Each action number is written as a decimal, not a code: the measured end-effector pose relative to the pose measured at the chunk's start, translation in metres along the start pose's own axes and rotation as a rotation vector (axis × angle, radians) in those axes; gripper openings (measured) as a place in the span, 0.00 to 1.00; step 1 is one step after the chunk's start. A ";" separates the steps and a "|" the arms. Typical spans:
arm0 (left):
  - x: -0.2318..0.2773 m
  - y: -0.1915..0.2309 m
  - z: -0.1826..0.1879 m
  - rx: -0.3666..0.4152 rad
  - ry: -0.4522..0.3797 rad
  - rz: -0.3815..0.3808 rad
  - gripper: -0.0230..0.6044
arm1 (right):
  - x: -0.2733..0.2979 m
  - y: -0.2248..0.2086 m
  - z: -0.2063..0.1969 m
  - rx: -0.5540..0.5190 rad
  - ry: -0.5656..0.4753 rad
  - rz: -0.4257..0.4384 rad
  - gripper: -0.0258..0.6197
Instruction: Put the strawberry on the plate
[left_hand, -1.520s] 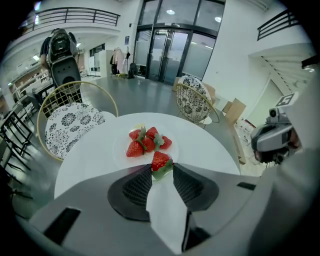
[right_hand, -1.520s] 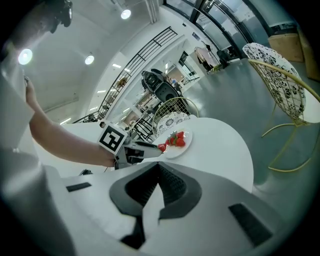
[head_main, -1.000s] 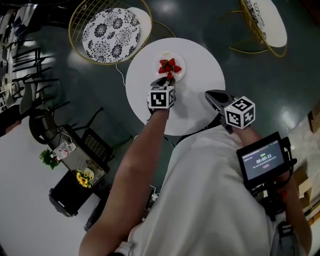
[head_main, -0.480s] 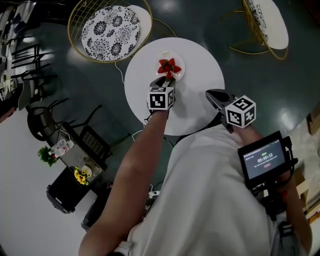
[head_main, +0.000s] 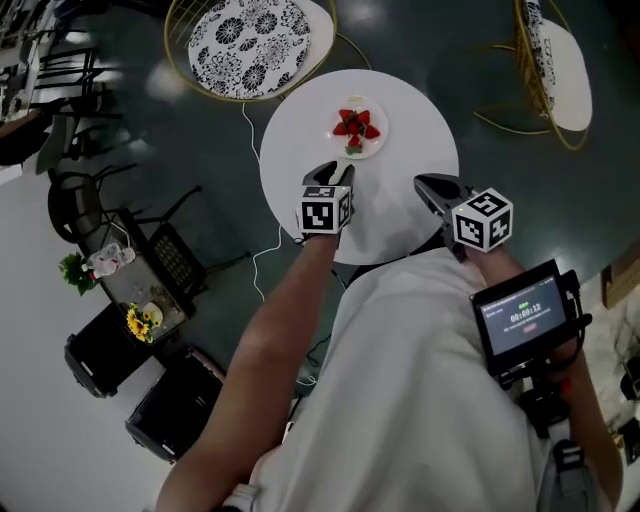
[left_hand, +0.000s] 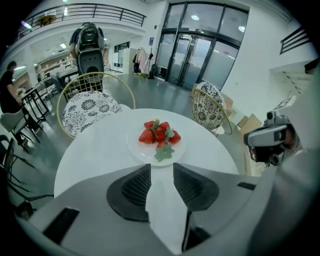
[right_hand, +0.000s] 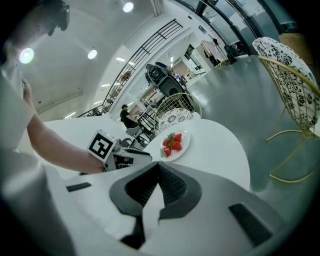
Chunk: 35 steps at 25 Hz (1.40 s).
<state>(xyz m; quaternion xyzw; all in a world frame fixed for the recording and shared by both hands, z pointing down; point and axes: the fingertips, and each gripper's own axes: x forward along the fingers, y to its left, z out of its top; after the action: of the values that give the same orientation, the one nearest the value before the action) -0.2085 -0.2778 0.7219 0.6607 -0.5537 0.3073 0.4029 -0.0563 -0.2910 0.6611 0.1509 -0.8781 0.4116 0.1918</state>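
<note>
Several red strawberries (head_main: 356, 125) with green caps lie together on a small white plate (head_main: 377, 143) at the far side of a round white table (head_main: 300, 150). My left gripper (head_main: 336, 168) hovers just short of the plate's near rim and points at it. Its jaws stand open with nothing between them. In the left gripper view the strawberries (left_hand: 159, 134) and plate (left_hand: 135, 148) sit straight ahead of the left gripper (left_hand: 161, 167). My right gripper (head_main: 424, 186) is shut and empty over the table's near right part, and it sees the strawberries (right_hand: 172, 143) ahead to its left.
Two wire chairs with patterned cushions stand beyond the table, one at the far left (head_main: 255, 40) and one at the far right (head_main: 555, 50). A device with a lit screen (head_main: 520, 320) hangs at the person's right side. A low cart with flowers (head_main: 140, 320) is at the left.
My left gripper has drawn back a little from the plate's near rim. The head view has shifted, so the table sits slightly further right and higher. The right gripper keeps its place.
</note>
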 end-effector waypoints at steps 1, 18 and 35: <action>-0.005 0.000 -0.004 -0.011 -0.009 0.003 0.26 | 0.001 0.001 0.001 -0.010 0.002 0.003 0.05; -0.140 -0.043 -0.100 -0.164 -0.242 0.057 0.05 | -0.006 0.103 -0.018 -0.234 0.096 0.148 0.05; -0.260 -0.142 -0.156 -0.136 -0.506 0.068 0.05 | -0.107 0.198 -0.061 -0.378 0.019 0.244 0.05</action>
<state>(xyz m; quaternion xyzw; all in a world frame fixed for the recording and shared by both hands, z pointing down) -0.1150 -0.0073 0.5490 0.6690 -0.6782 0.1077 0.2845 -0.0333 -0.1099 0.5161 0.0010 -0.9495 0.2612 0.1738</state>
